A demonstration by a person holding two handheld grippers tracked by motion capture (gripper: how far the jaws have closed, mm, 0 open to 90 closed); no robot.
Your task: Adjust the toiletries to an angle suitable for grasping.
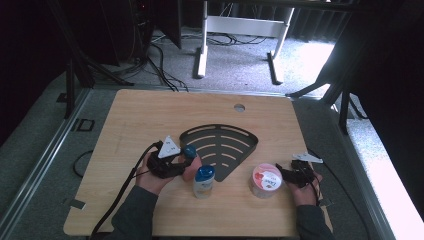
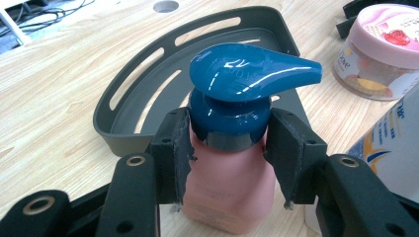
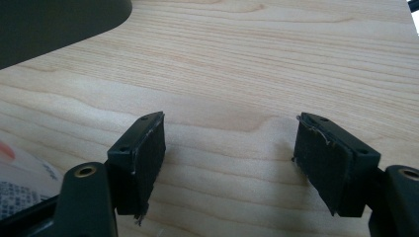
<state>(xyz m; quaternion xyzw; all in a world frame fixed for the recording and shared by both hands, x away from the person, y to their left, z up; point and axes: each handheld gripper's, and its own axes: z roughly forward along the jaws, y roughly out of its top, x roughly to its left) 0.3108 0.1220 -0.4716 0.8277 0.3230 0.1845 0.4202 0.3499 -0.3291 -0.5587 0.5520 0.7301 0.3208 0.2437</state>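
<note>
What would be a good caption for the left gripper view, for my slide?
Left hand-held gripper clamping a pink pump bottle below its blue pump head, before a dark corner tray.

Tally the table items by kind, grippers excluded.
Pump bottle, pink with blue pump: 1
Blue-capped bottle: 1
Pink-lidded Dove jar: 1
Dark slotted corner tray: 1
Total: 4
</note>
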